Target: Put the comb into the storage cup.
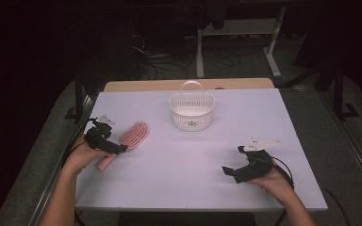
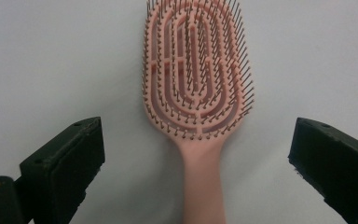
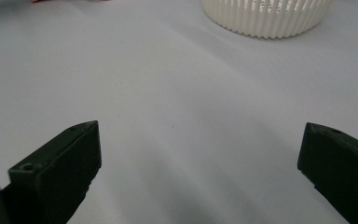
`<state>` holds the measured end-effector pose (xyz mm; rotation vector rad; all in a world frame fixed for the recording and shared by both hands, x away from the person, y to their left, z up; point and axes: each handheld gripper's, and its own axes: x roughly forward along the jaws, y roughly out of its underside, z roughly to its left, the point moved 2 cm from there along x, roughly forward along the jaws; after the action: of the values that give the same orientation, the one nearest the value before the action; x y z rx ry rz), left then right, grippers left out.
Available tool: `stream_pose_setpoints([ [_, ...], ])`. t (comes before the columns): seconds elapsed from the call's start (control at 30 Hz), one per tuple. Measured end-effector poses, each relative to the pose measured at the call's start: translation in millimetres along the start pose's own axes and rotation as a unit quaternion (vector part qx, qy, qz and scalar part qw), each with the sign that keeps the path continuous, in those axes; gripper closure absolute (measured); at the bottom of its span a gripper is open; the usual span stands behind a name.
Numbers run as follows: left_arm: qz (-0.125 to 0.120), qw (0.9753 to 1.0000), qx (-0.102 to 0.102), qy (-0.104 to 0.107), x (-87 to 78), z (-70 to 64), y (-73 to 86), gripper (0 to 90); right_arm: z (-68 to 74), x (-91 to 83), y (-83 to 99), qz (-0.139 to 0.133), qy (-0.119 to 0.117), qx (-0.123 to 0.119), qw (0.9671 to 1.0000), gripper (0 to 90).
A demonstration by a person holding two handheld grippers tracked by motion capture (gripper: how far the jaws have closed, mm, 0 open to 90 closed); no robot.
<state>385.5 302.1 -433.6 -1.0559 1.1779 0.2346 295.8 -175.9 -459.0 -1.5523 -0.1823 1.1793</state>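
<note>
A pink hairbrush (image 1: 133, 135) lies bristles-up on the left of the white table (image 1: 188, 160), its handle pointing toward the person. My left gripper (image 1: 111, 141) hovers over the handle, open. In the left gripper view the jaws stand wide on either side of the hairbrush (image 2: 196, 79), apart from it, with the left gripper (image 2: 198, 140) centred above the neck. A white slotted basket (image 1: 192, 110) with a hoop handle stands at the back middle. My right gripper (image 1: 232, 160) is at the front right, open over bare table; the right gripper (image 3: 200, 149) faces the basket (image 3: 265, 16).
A wooden tabletop edge (image 1: 188, 84) shows just behind the white table. Beyond it, the dark floor holds cables (image 1: 169, 66) and white desk legs (image 1: 273, 47). Bare table surface lies between the two grippers and in front of the basket.
</note>
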Motion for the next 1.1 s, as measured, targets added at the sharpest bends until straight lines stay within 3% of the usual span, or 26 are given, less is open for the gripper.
stream_pose_setpoints([
  [0.63, 0.063, 0.9980, -0.008, 0.004, 10.5, 0.9, -1.9, 22.5, 1.2, 0.6, 0.2, 0.000, 0.001, 0.002, 1.0000, 0.0],
  [1.1, 0.102, 0.9948, 0.005, -0.004, 13.9, -2.7, -5.9, 42.0, 0.8, 0.1, 0.4, 0.000, 0.002, 0.003, 1.0000, 0.0],
])
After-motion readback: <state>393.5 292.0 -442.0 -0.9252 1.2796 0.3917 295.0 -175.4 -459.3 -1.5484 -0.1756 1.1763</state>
